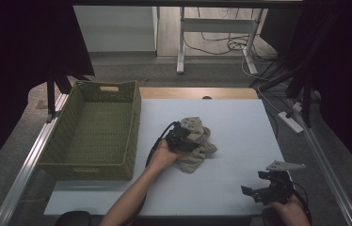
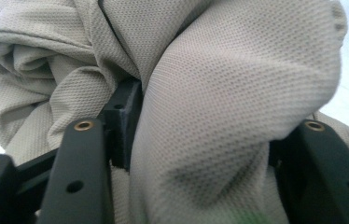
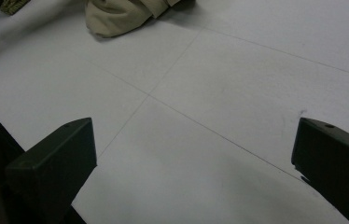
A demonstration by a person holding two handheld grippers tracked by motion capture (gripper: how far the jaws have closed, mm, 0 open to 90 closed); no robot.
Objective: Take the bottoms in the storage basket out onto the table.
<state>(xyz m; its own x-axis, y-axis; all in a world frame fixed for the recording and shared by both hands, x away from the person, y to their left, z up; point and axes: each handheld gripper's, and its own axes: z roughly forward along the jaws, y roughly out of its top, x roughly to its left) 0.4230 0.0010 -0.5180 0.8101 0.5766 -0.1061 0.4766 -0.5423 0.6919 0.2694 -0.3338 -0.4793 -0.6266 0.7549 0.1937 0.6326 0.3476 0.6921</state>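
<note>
Currently we see the left hand-held gripper (image 1: 186, 134) lying low over the middle of the tabletop (image 1: 240, 122), forearm reaching in from the bottom edge and angled up to the right, wrist roughly level. Its jaws stand partly apart, and a thick fold of the beige cloth (image 1: 197, 141) bulges between them in the left gripper view (image 2: 219, 107); whether the pads press on that fold we cannot tell. The cloth lies crumpled in a heap on the white tabletop, just right of the woven basket (image 1: 94, 125) but not touching it.

The right hand-held gripper (image 1: 270, 188) rests near the front right corner of the tabletop, well apart from the cloth, held level and pointing left. Its jaws are spread wide with nothing between them; bare tabletop shows in the gap (image 3: 196, 140).

Open room: bare tabletop to the right of and behind the cloth, and a wide bare strip along the front. The basket sits along the left edge, its inside free.
</note>
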